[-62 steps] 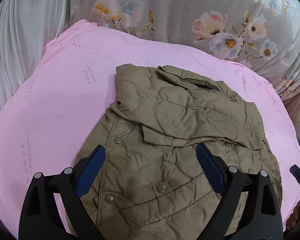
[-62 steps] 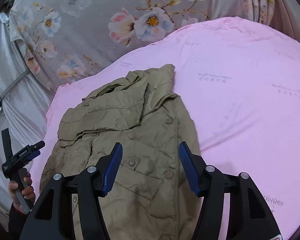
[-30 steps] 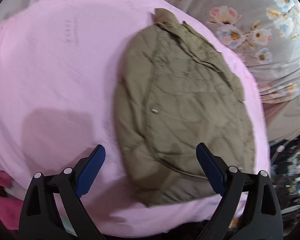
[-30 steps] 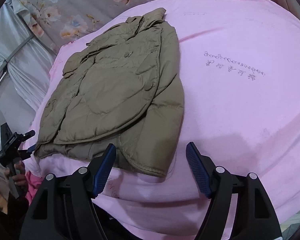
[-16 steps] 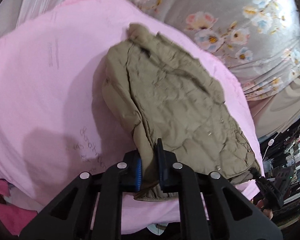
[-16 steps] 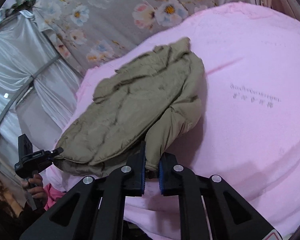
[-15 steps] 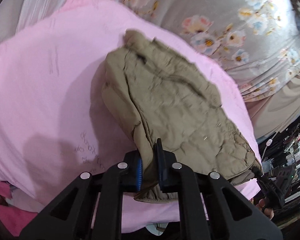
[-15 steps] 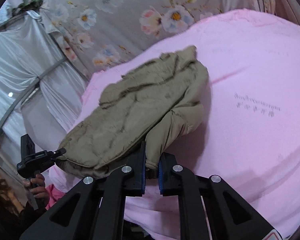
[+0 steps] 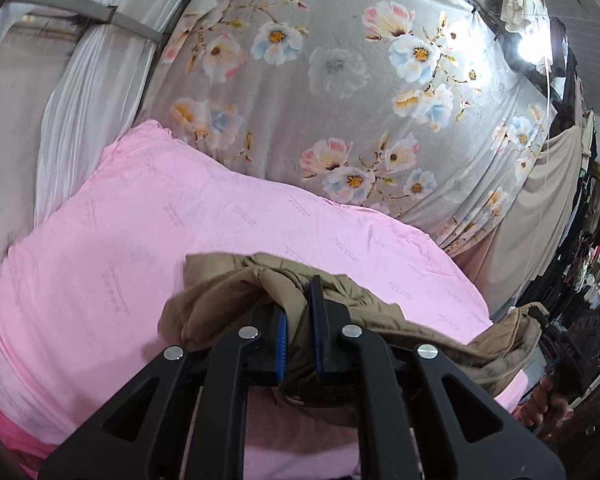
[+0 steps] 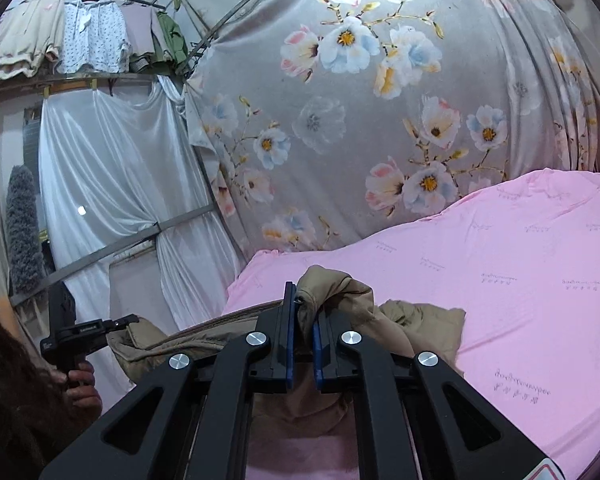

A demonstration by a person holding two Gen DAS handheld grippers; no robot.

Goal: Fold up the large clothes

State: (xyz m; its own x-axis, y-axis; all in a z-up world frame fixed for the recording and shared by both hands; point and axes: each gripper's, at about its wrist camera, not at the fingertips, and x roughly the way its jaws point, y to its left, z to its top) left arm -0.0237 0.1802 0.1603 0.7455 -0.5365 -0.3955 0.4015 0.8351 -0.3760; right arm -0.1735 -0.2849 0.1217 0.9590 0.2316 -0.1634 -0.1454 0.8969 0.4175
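Olive-khaki quilted fabric, the jacket (image 9: 364, 312), hangs bunched between the two pairs of tongs above the near edge of a pink-sheeted bed (image 9: 228, 232). The left tongs (image 9: 300, 344) are clamped on a fold of its hem, cloth pinched between the blue pads (image 9: 282, 344), the jaws having just been closing onto it. The right tongs (image 10: 303, 340) grip another stretch of the jacket's edge (image 10: 340, 292) in the same way, their jaws likewise just closed on the fabric. In the left wrist view the garment runs in a sagging band toward the right, where its far end reaches the other tongs held in a hand (image 9: 540, 400) at the frame's edge. In the right wrist view the band runs left to the other tongs, gripped by a hand (image 10: 80, 380), and a loose flap (image 10: 428, 328) of the jacket droops onto the sheet just right of the pads. Beyond the jacket the pink sheet (image 10: 520, 280) lies flat and bare up to its far edge, giving wide open room ahead. That far edge meets a grey floral curtain (image 10: 360, 120) that rises behind the bed. A white curtain (image 10: 112, 168) tied at its middle hangs to the left of it, beside a grey fluffy duster (image 10: 22, 224), and clothes (image 10: 92, 36) hang on a rail high at upper left.
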